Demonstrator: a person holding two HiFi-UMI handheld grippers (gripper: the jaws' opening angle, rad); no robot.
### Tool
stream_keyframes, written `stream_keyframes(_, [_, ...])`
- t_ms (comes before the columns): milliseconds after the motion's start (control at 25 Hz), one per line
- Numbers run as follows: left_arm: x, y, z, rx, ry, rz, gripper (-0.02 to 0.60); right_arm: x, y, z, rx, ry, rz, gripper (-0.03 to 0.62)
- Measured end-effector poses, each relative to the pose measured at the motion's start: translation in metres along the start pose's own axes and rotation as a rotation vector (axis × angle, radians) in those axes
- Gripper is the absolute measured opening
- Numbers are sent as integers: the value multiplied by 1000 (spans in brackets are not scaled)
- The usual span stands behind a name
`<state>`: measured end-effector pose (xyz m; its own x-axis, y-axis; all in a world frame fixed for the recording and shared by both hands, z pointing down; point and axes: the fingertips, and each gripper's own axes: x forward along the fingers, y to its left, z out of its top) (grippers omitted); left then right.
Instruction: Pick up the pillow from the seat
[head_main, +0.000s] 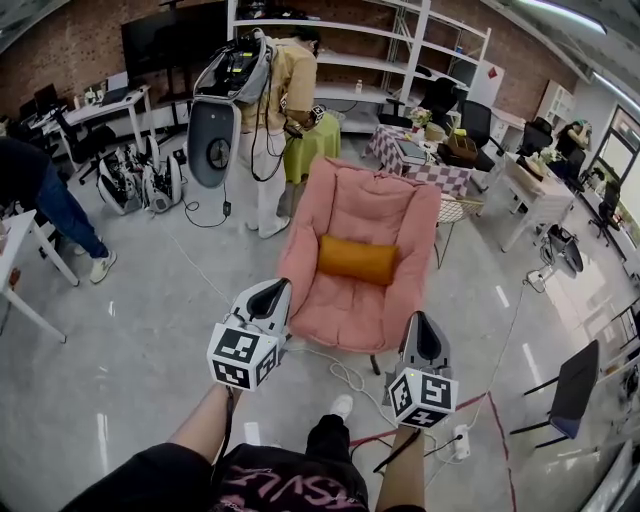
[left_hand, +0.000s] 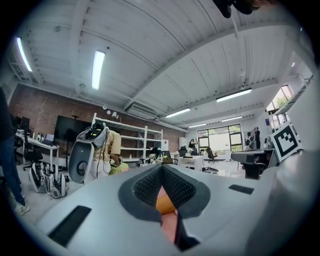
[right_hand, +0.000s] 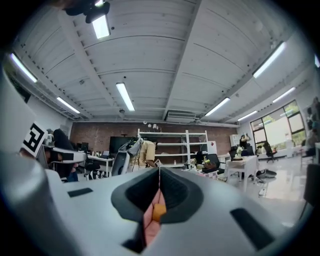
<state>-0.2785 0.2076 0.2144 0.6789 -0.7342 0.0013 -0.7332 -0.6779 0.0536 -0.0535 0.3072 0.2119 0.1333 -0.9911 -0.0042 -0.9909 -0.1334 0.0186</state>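
An orange pillow (head_main: 357, 259) lies across the seat of a pink armchair (head_main: 350, 310) in the middle of the head view. My left gripper (head_main: 272, 292) is held level in front of the chair's left front corner, jaws shut and empty. My right gripper (head_main: 424, 325) is off the chair's right front corner, also shut with nothing held. Neither touches the pillow. In the left gripper view the shut gripper (left_hand: 162, 172) leaves a slit that shows the pillow (left_hand: 165, 202) and pink chair (left_hand: 170, 226). In the right gripper view the gripper (right_hand: 159, 175) frames the pillow (right_hand: 158, 212) the same way.
A person (head_main: 280, 90) with a backpack rig stands behind the chair, beside a green-covered table (head_main: 315, 145). A checkered table (head_main: 425, 165) and wicker side table (head_main: 458, 210) are at the right rear. A white cable (head_main: 340, 372) and power strip (head_main: 461, 441) lie on the floor near my feet.
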Motion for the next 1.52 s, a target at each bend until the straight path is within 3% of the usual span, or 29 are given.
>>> stream_keyframes(320, [51,4,-3,24,-3,2,11,47,-25,-3,-12,-21,6,20])
stream_keyframes(640, [126,9,-17,9,30,19,11,115,-66,-23,46,14,12,20])
stream_keyframes(1120, [237,21,-55,3,86,66,11,219,-129,-76,86,90,39,20])
stream_keyframes(1520, [338,8,-34,25,102,115,11,306,-185,-56,77,82,111,20])
